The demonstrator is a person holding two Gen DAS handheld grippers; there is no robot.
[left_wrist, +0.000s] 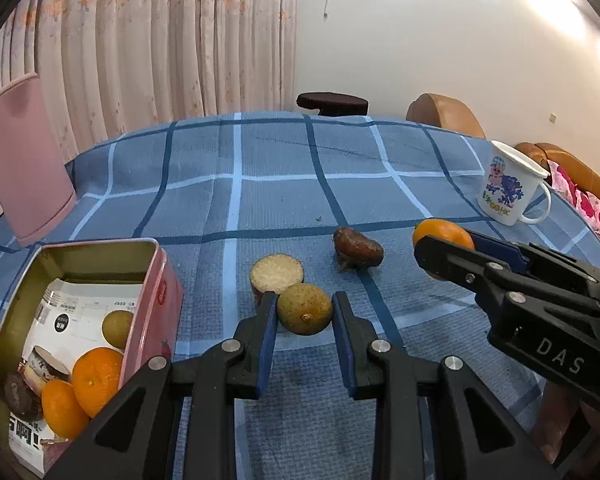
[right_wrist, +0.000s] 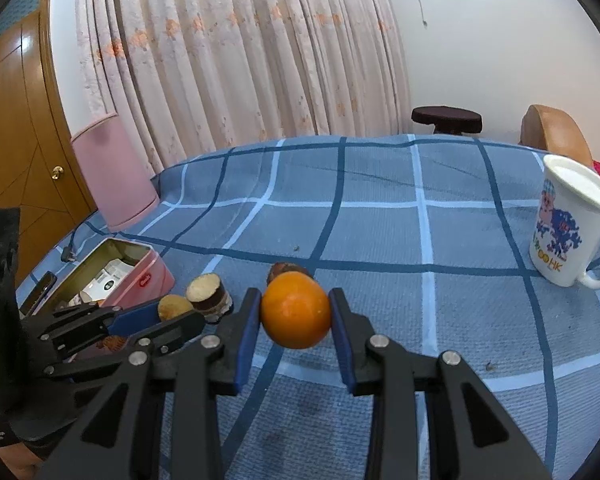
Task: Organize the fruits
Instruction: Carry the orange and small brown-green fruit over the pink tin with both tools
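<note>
Both grippers loaded at once here! Nearest the lens, the left gripper (left_wrist: pixel 304 312) has its blue pads clamped on a small round greenish-brown fruit (left_wrist: pixel 305 309), low over the blue checked tablecloth (left_wrist: pixel 340 184). The right gripper (right_wrist: pixel 295 312) is clenched just as firmly on a smooth round orange (right_wrist: pixel 296 310), squeezed at its widest part, pads on opposite flanks.

How to do this carry well, as I judge it: keep both grips centred on the fruit's middle so nothing rolls out, lift clear of the cloth before travelling, and send one hand in at a time, because the two tools sit close together and the box mouth is narrow. The left fruit is nearer the box, so it looks like the natural first drop.

Just beyond the left pads, touching the held fruit or nearly so, stands a short cut piece with a pale grainy top and dark skin (left_wrist: pixel 277 274). A little further off lies a lumpy reddish-brown fruit (left_wrist: pixel 358 249), loose on the cloth.

Off to the left, the open pink rectangular tin (left_wrist: pixel 162 300) already holds two oranges (left_wrist: pixel 96 380), one greenish-brown fruit, a dark piece and a printed white packet. Far right, a white enamel mug with a cartoon print (left_wrist: pixel 508 188); its contents can't be seen
</note>
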